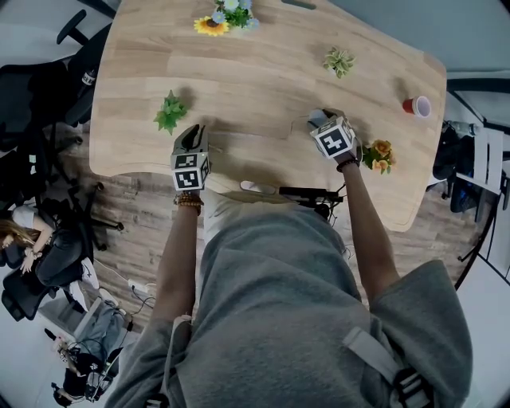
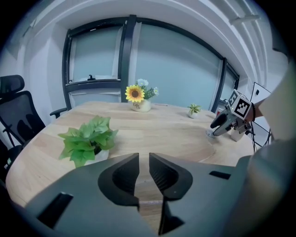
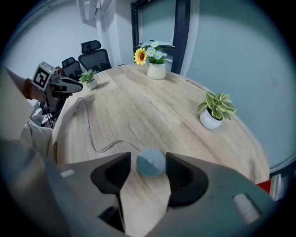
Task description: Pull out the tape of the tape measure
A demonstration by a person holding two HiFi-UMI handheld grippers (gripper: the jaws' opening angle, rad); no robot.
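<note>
The tape measure's round grey-blue case (image 3: 151, 162) lies on the wooden table (image 1: 263, 80) between the tips of my right gripper (image 3: 148, 157). Its jaws stand wide, with a sliver of table showing on either side of the case. The pulled-out tape (image 3: 90, 132) curves away across the table toward my left gripper (image 3: 76, 84) and ends just short of it. In the left gripper view my left gripper (image 2: 144, 155) hovers over the near table edge, its jaws a narrow gap apart with nothing between them. The head view shows both grippers (image 1: 191, 134) (image 1: 323, 118) near the front edge.
A small green plant (image 1: 170, 111) stands just beyond my left gripper. A sunflower vase (image 1: 223, 17) is at the far edge, a striped plant (image 1: 339, 61) far right, a red cup (image 1: 417, 105) and orange flowers (image 1: 378, 155) at the right. Office chairs (image 1: 40, 119) stand left of the table.
</note>
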